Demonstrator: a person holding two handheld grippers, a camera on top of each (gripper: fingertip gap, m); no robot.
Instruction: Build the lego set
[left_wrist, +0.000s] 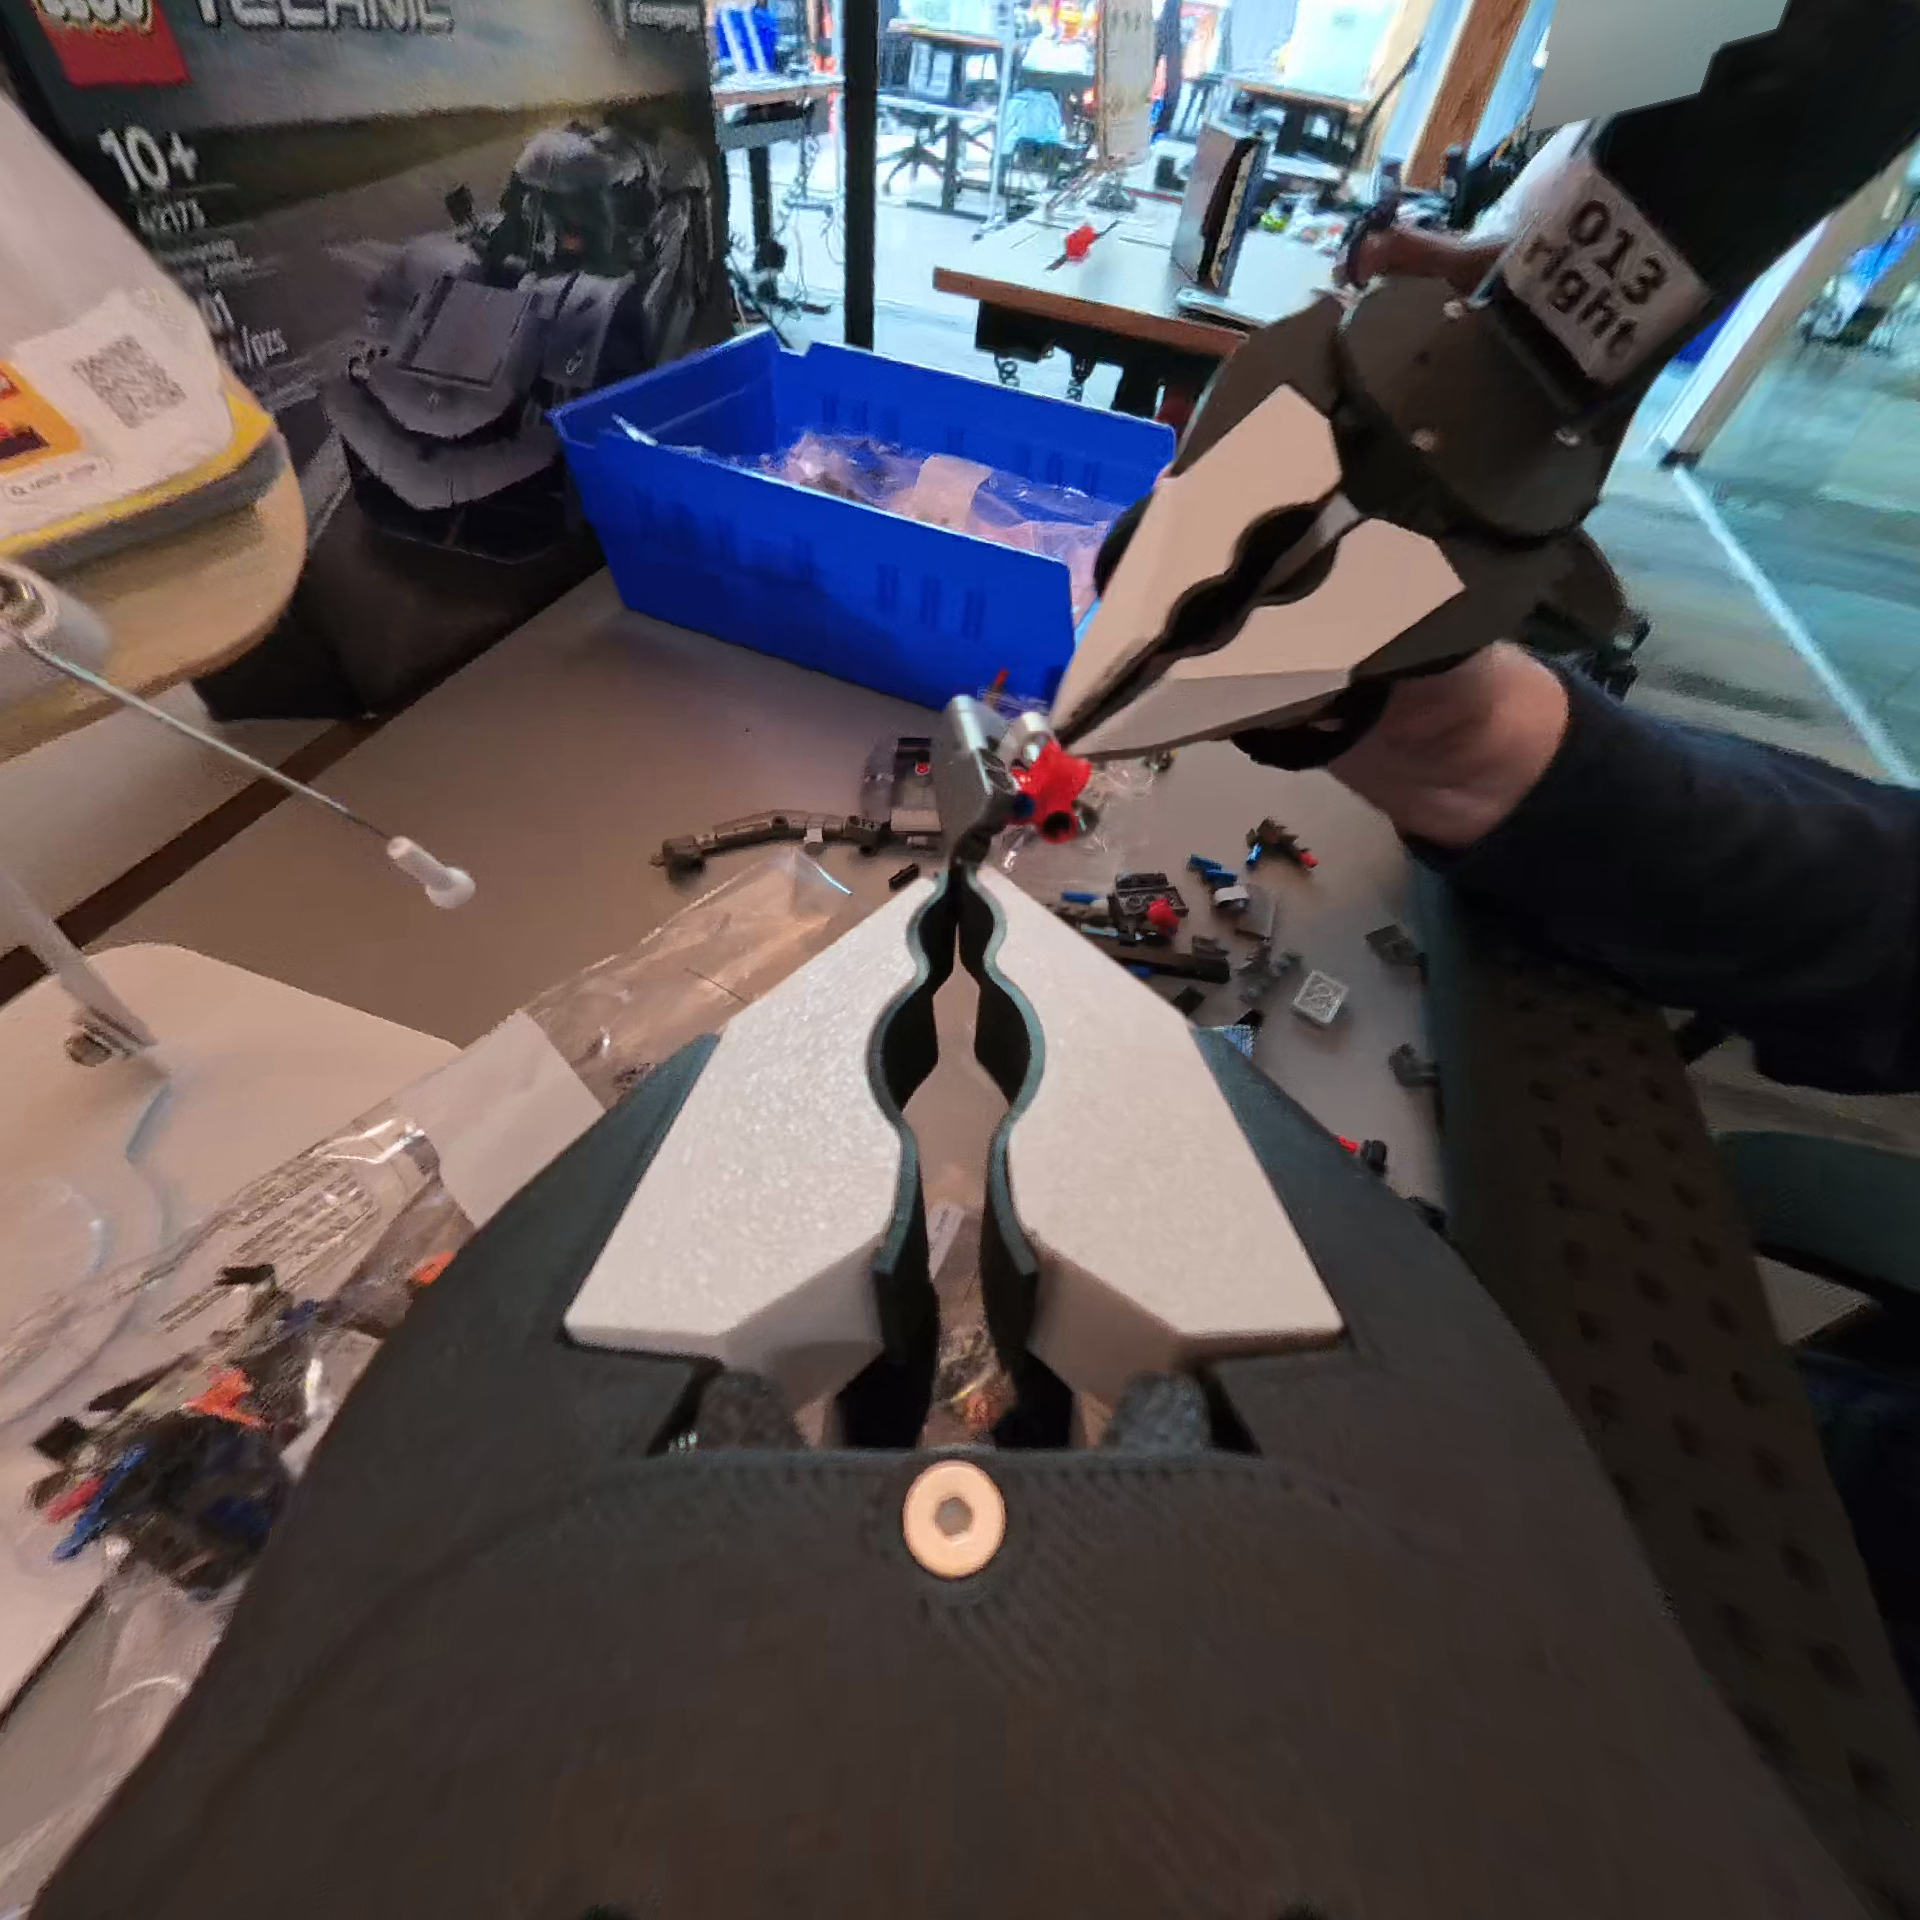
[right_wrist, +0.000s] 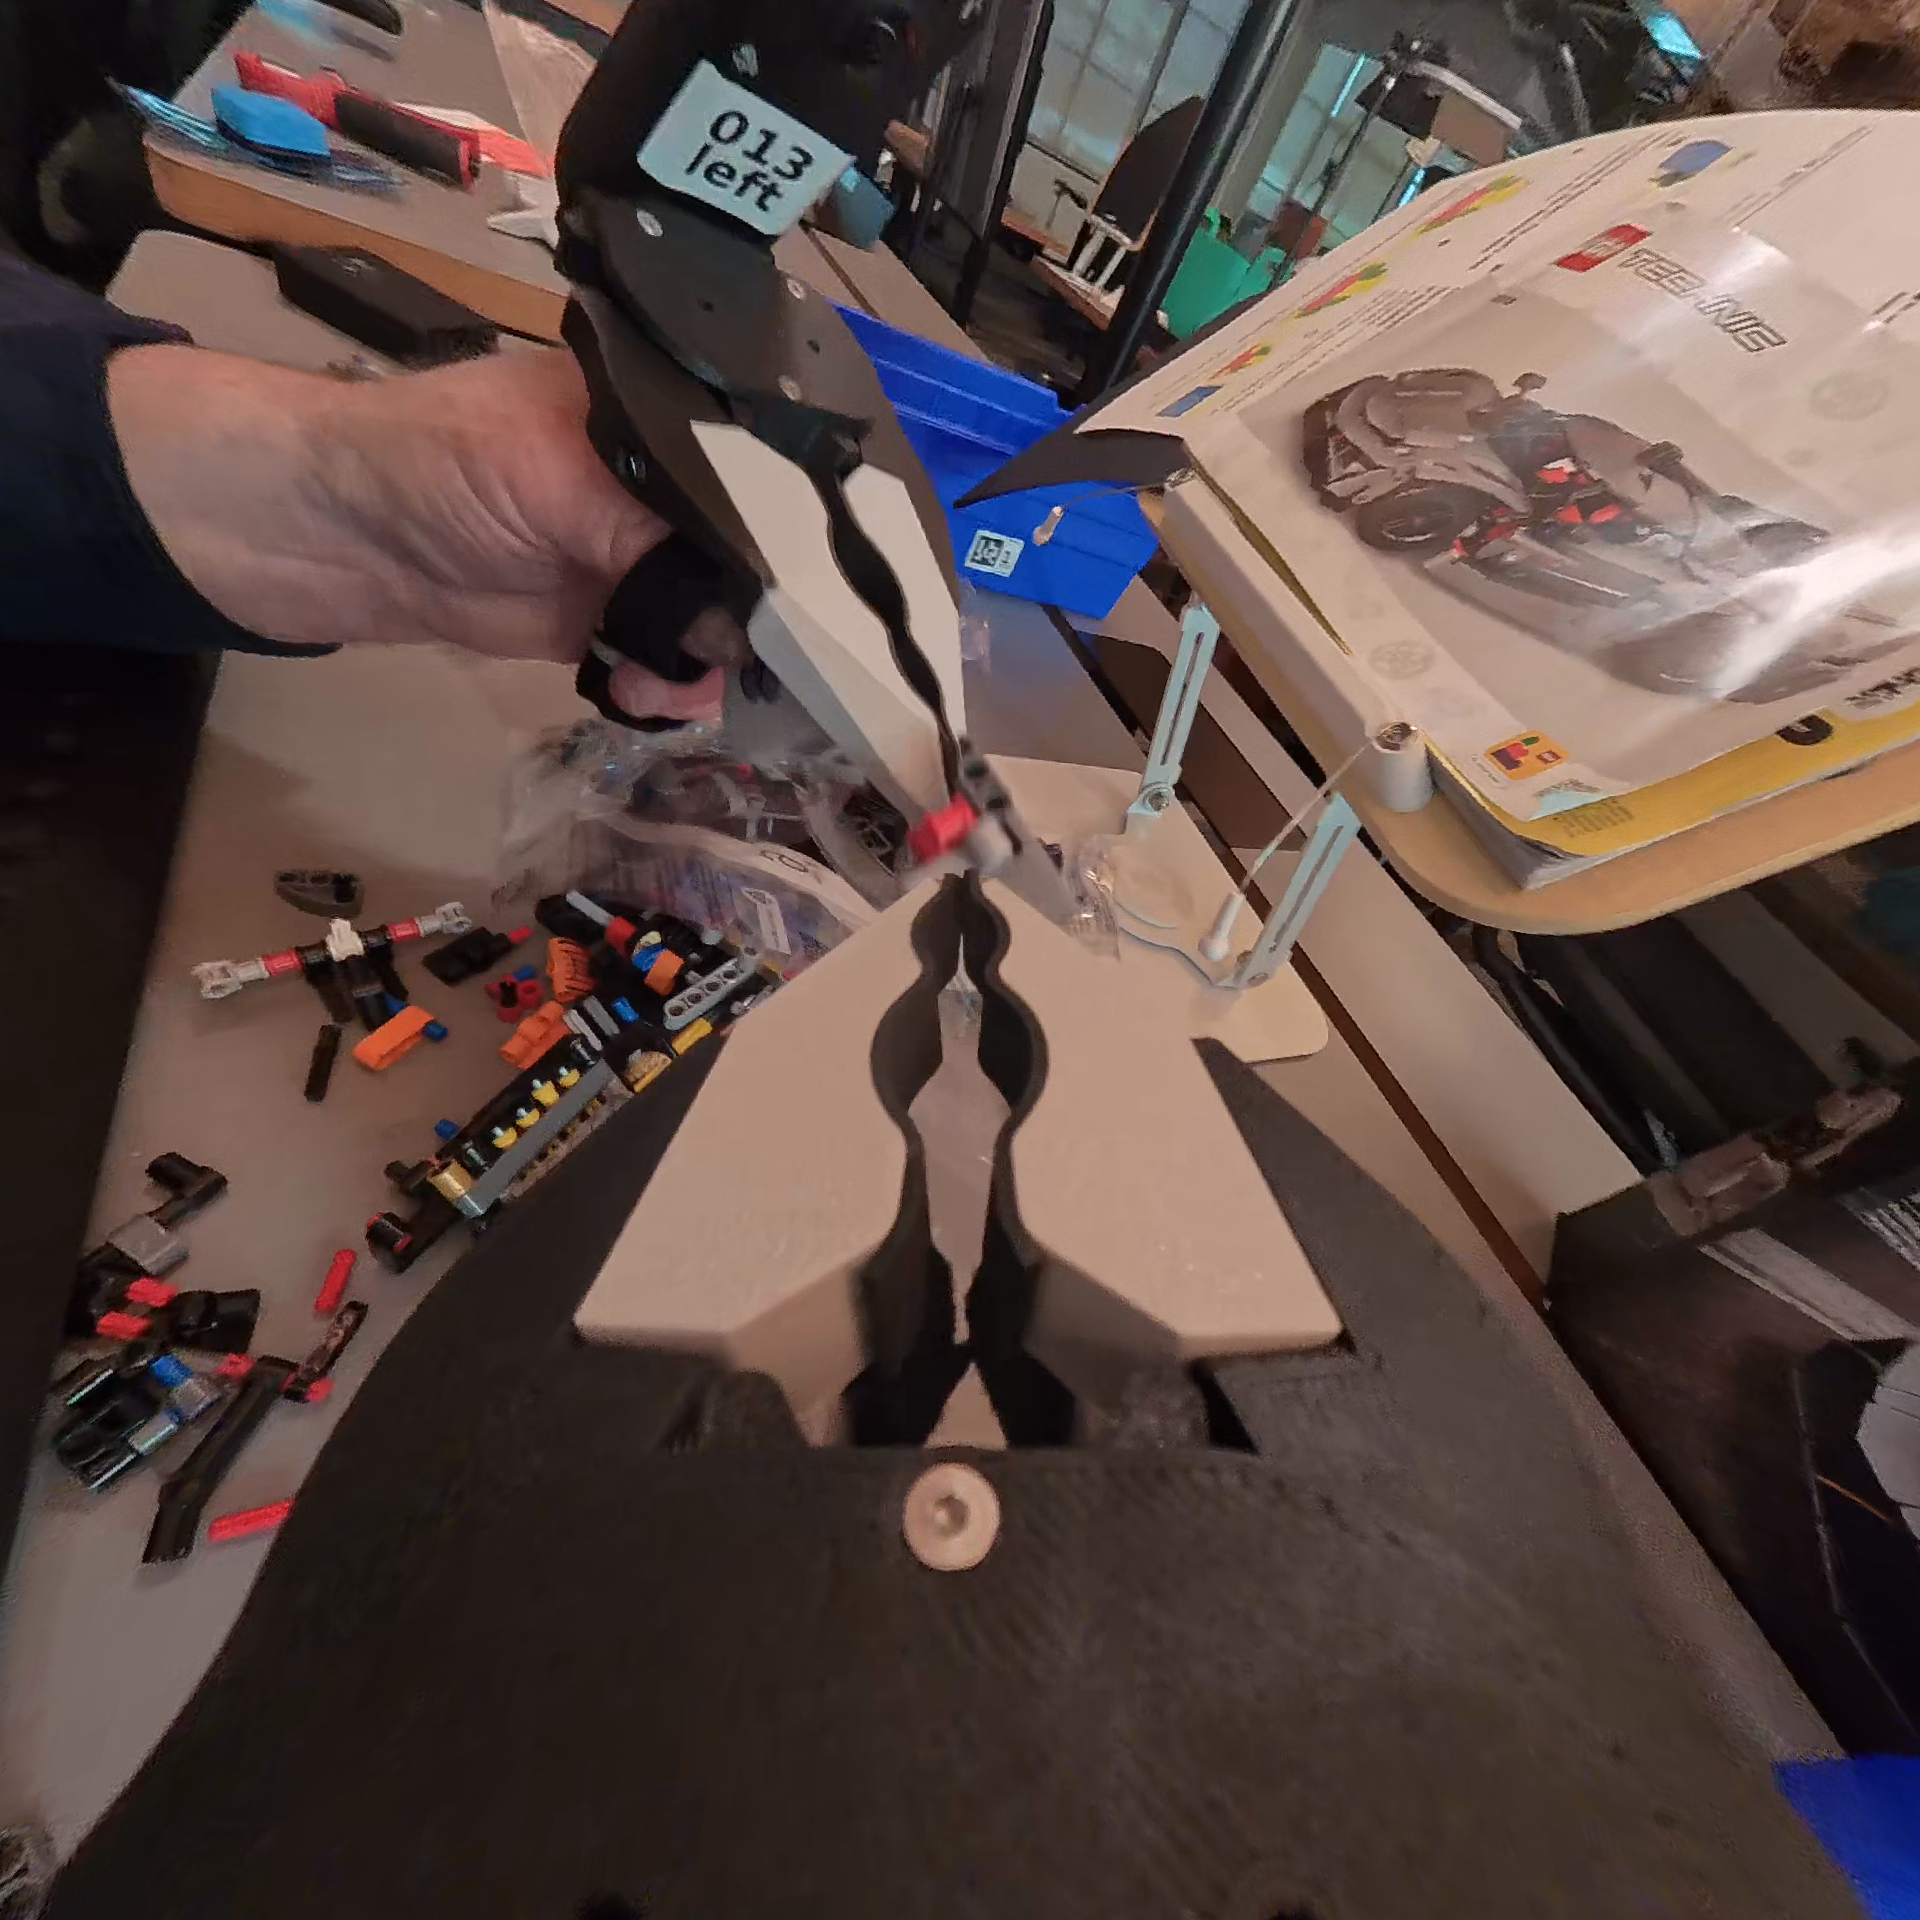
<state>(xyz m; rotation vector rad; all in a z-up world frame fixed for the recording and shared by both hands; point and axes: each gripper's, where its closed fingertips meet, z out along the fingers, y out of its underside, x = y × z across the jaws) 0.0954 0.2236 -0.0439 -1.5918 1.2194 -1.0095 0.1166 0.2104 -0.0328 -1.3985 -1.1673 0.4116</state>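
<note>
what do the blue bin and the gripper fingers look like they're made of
Blue bin: seemingly moulded hard plastic, smooth and slightly glossy, with ribbed walls. Left gripper fingers: likely 3D-printed plastic, matte white with a fine grainy surface; the wavy black inner lining could be rubber, but that is unclear.

The right gripper (right_wrist: 961, 894) has its fingertips pressed together just below a small grey-and-red assembly (right_wrist: 971, 821), which the left gripper (right_wrist: 961, 764) pinches from eleven o'clock; loose bricks (right_wrist: 582, 1029) lie at nine o'clock.
</note>
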